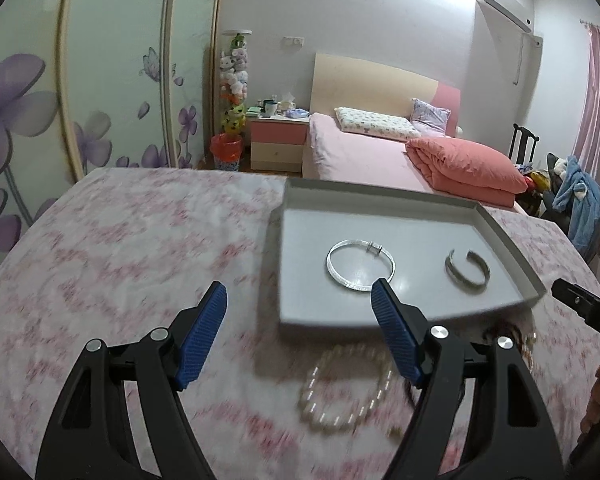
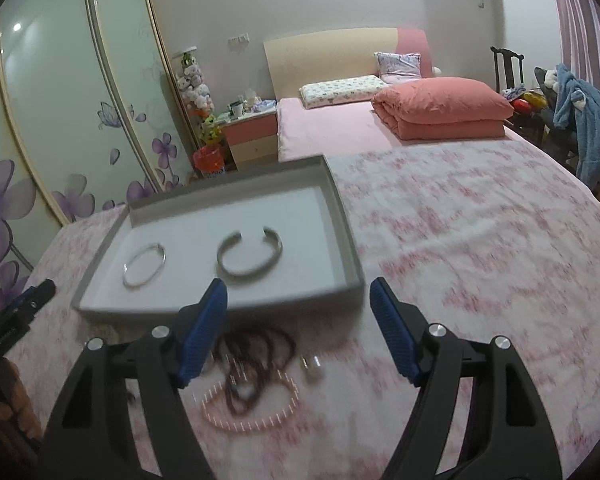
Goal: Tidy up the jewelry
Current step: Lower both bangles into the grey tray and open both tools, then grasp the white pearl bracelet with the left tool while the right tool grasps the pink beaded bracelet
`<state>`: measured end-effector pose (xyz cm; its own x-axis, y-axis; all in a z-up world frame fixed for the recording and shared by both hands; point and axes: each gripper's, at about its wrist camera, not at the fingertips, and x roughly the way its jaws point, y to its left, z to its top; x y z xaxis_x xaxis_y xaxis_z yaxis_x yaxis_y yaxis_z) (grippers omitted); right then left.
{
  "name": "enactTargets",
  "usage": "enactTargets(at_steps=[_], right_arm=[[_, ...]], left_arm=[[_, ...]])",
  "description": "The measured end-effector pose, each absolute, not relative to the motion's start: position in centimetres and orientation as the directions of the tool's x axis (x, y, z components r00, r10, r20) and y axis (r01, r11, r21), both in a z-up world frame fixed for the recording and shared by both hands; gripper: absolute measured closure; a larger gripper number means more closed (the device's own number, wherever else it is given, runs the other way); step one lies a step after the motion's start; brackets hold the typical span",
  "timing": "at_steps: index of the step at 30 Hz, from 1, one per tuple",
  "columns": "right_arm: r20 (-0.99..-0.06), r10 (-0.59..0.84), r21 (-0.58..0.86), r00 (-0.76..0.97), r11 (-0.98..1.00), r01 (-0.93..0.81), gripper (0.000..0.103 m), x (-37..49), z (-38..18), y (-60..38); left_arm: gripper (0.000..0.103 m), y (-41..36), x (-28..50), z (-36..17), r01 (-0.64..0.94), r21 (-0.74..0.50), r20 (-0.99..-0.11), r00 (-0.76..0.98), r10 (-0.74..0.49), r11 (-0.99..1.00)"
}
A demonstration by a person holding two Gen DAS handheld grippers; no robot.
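Note:
A grey tray [image 1: 512, 252] [image 2: 344, 216] sits on the pink floral cloth. In it lie a thin silver bangle [image 1: 360, 266] [image 2: 145, 266] and an open silver cuff [image 1: 467, 271] [image 2: 250, 258]. A pearl bracelet [image 1: 346, 388] lies on the cloth in front of the tray, between my left gripper's fingers. My left gripper [image 1: 300, 300] is open and empty above it. A dark bead necklace [image 2: 252, 364], a pale pink bead bracelet [image 2: 252, 420] and a small clasp piece [image 2: 311, 362] lie under my right gripper [image 2: 298, 296], which is open and empty.
The cloth-covered table [image 1: 120, 248] [image 2: 480, 240] stretches left and right of the tray. A bed [image 1: 364, 152] with pink quilt, a nightstand [image 1: 278, 140], flowered wardrobe doors [image 1: 20, 120] and a chair with clothes [image 2: 580, 120] stand beyond. The other gripper's tip shows at the right edge [image 1: 580, 304] and left edge [image 2: 20, 308].

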<state>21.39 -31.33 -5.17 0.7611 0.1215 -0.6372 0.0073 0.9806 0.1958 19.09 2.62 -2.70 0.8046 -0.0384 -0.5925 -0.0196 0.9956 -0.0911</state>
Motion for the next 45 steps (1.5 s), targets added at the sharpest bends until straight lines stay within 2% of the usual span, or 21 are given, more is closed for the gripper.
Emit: enactTargets(at_steps=[7,12,15,17,21,24,25,28,33,36,41,42,45], right_arm=[[-0.691,0.183,0.195,0.699,0.979,-0.064,0.032,17.0,-7.0,-29.7],[-0.734,0.260,0.207,0.628,0.966,-0.157,0.042,14.6,-8.5,-26.6],[-0.753,0.280,0.195,0.596,0.959,-0.205,0.044,13.7,-9.2,-24.4],[-0.763,0.265,0.160,0.590,0.961,-0.225,0.044,13.3,-9.4,-23.2],[-0.773,0.192,0.063,0.604,0.972,-0.227,0.057,13.0,-9.7,-21.9],[-0.772,0.178,0.044,0.610,0.973,-0.228,0.077,12.8,-9.8,-21.9],[-0.772,0.171,0.036,0.612,0.973,-0.226,0.079,12.8,-9.8,-22.0],[-0.773,0.160,0.030,0.614,0.976,-0.216,0.080,12.9,-9.8,-22.9],[-0.772,0.081,0.022,0.630,0.995,-0.101,0.080,13.8,-9.8,-25.8],[-0.772,0.079,0.026,0.631,0.995,-0.092,0.080,13.9,-9.9,-26.4],[-0.772,0.085,0.024,0.629,0.994,-0.105,0.080,14.0,-9.9,-26.3],[-0.773,0.088,0.027,0.629,0.994,-0.105,0.080,14.1,-10.0,-26.3],[-0.772,0.093,0.032,0.628,0.994,-0.108,0.080,14.1,-10.0,-26.5]], left_arm=[[0.027,3.5,15.7,-3.4,-0.017,-0.088,-0.604,0.796,-0.040,0.996],[0.025,3.9,15.3,-4.0,-0.030,-0.076,-0.617,0.787,-0.023,0.997],[0.025,3.8,15.1,-4.1,-0.034,-0.077,-0.618,0.786,-0.021,0.996],[0.025,3.8,14.9,-4.2,-0.030,-0.072,-0.617,0.787,-0.020,0.997],[0.025,3.4,15.0,-4.5,-0.018,-0.057,-0.627,0.779,-0.021,0.998],[0.025,2.9,15.3,-4.8,-0.008,-0.051,-0.642,0.766,-0.027,0.999],[0.025,2.7,15.4,-4.9,-0.005,-0.050,-0.647,0.762,-0.029,0.999],[0.025,2.1,15.8,-5.4,0.006,-0.033,-0.665,0.746,-0.026,0.999],[0.026,1.4,17.1,-6.3,0.005,0.008,-0.702,0.712,0.002,1.000],[0.032,0.7,18.5,-7.1,0.021,0.034,-0.732,0.682,0.011,0.999],[0.052,0.1,20.1,-8.4,0.040,0.049,-0.776,0.631,0.013,0.998],[0.054,0.1,20.3,-8.5,0.042,0.043,-0.778,0.628,0.007,0.998],[0.069,0.5,20.1,-8.5,0.039,0.040,-0.777,0.629,0.007,0.998]])
